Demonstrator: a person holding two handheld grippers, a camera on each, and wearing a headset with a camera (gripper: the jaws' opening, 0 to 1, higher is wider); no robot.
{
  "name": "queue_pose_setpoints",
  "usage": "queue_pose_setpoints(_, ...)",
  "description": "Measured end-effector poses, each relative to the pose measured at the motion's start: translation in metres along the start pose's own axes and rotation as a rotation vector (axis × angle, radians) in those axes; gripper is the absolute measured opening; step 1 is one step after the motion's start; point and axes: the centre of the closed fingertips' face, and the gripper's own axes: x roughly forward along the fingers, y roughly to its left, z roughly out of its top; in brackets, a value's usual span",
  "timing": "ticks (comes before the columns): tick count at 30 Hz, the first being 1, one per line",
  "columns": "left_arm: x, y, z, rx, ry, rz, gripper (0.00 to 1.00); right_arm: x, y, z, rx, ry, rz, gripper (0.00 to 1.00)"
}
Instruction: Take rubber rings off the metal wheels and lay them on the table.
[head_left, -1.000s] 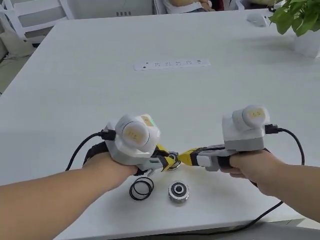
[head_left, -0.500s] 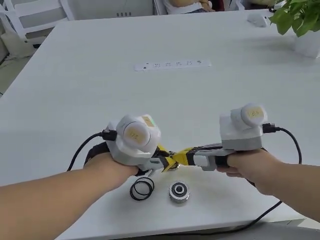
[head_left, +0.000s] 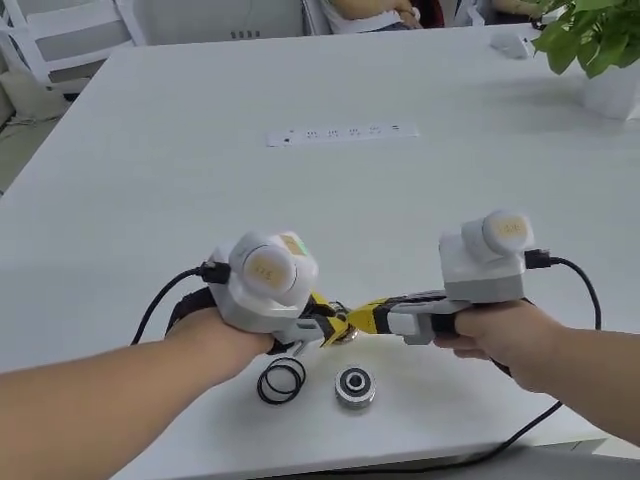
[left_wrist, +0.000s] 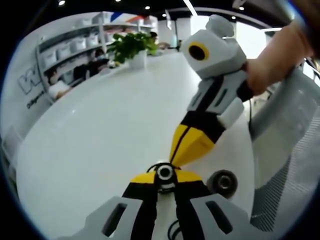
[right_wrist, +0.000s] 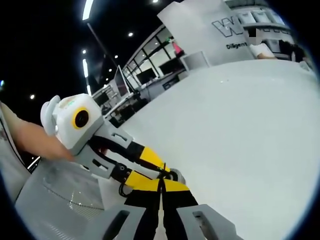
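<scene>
Change: the right gripper (head_left: 362, 318) is easing a touch toward the left gripper (head_left: 325, 323). Otherwise the two are still meeting tip to tip at the near edge of the table (head_left: 300, 200), much as a second ago.
Held wheel: the left gripper's jaws are pinching a small metal wheel (left_wrist: 164, 171) by its sides, just above the tabletop.
Right claw: its jaws are pressing together, and their point is touching the held wheel's rim at 1 o'clock in the left gripper view.
Meaning: judging by so little movement, this ring is not coming free yet; the work seems to be at the picking-at-the-rim stage.
Already done: two black rubber rings (head_left: 282, 380) are lying overlapped on the table at 7 o'clock from the meeting tips. A bare wheel (head_left: 355, 386) is sitting at 6 o'clock, near the rings but apart from them.
Background: a power strip (head_left: 340, 131) is lying at 12 o'clock, well apart.
Hard to tell: whether the right jaws are actually gripping rubber is too small to make out. In the head view the yellow tips are covering most of the held wheel.
</scene>
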Motion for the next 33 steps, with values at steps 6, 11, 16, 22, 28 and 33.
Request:
queue_pose_setpoints(6, 0.0, 0.0, 0.001, -0.007, 0.002, -0.007, 0.13, -0.001, -0.002, 0.001, -0.009, -0.001, -0.014, 0.0)
queue_pose_setpoints(11, -0.001, -0.001, 0.001, -0.024, 0.001, -0.008, 0.14, -0.002, -0.003, 0.002, -0.013, -0.003, -0.018, 0.0)
queue_pose_setpoints(16, -0.003, -0.004, 0.0, -0.02, 0.002, -0.016, 0.17, -0.003, -0.003, 0.003, -0.016, -0.008, -0.021, 0.0)
queue_pose_setpoints(22, -0.01, -0.007, 0.003, -0.026, -0.015, -0.024, 0.22, -0.004, -0.001, 0.004, -0.017, -0.012, -0.019, 0.0)
queue_pose_setpoints(28, -0.021, -0.006, 0.007, -0.031, -0.041, -0.023, 0.25, -0.005, -0.001, 0.005, -0.016, -0.015, -0.018, 0.0)
queue_pose_setpoints(33, -0.029, -0.006, 0.01, -0.038, -0.057, -0.024, 0.31, -0.006, 0.001, 0.007, -0.019, -0.016, -0.014, 0.0)
